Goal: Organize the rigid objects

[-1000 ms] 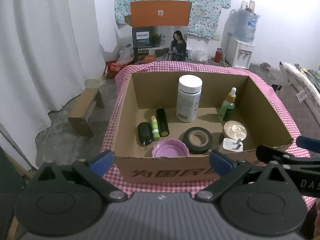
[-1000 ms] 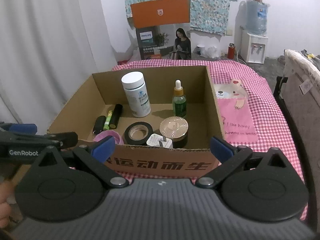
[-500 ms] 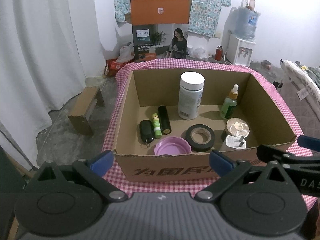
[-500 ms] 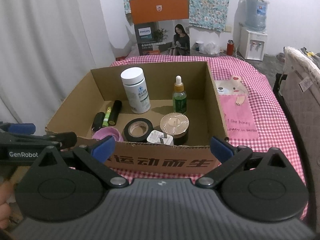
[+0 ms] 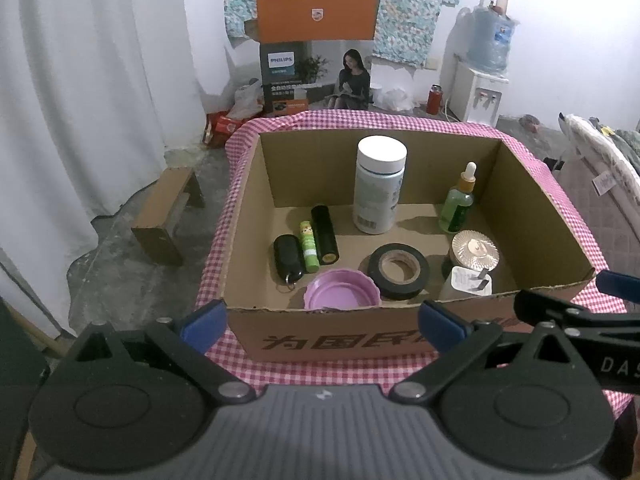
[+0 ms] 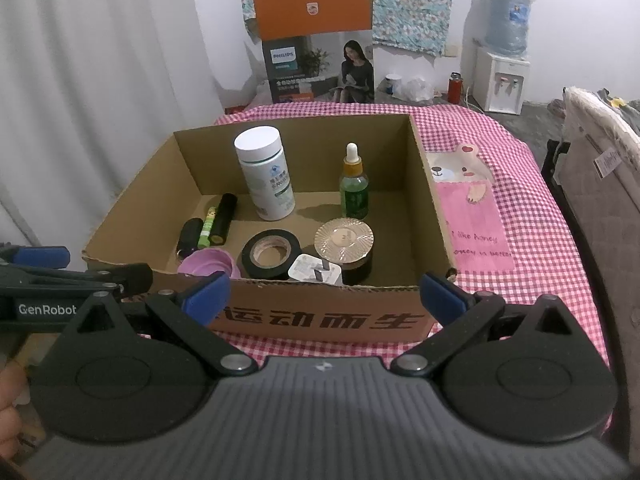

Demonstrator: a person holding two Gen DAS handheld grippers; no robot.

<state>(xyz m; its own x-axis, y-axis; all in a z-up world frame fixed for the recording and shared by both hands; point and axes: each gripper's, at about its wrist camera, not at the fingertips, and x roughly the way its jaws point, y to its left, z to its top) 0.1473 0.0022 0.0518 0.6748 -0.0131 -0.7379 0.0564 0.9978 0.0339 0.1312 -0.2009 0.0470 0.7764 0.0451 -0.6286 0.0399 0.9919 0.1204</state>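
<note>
An open cardboard box [image 5: 256, 204] [image 6: 430, 200] stands on a pink checked tablecloth. Inside it are a tall white bottle [image 5: 379, 186] [image 6: 265, 174], a green dropper bottle [image 5: 458, 204] [image 6: 354, 188], a roll of black tape [image 5: 399, 271] [image 6: 271, 253], a purple lid [image 5: 341, 292] [image 6: 206, 263], a gold-lidded jar [image 5: 475, 249] [image 6: 344, 242], a white charger plug [image 5: 470, 282] [image 6: 316, 272] and three small tubes [image 5: 310, 246] [image 6: 208, 226]. My left gripper [image 5: 320, 322] and right gripper [image 6: 322, 296] both stand open and hold nothing, just in front of the box's near wall.
The pink checked table [image 6: 500, 240] carries a bear-print mat [image 6: 468, 204] right of the box. A small wooden stool [image 5: 168, 216] stands on the floor to the left. A printed carton [image 5: 316, 52], a water dispenser [image 5: 482, 80] and a padded chair edge [image 6: 592, 184] lie beyond.
Both grippers have pulled back and risen slightly, so the box sits lower in view and more of its floor shows. Nothing in the box has moved.
</note>
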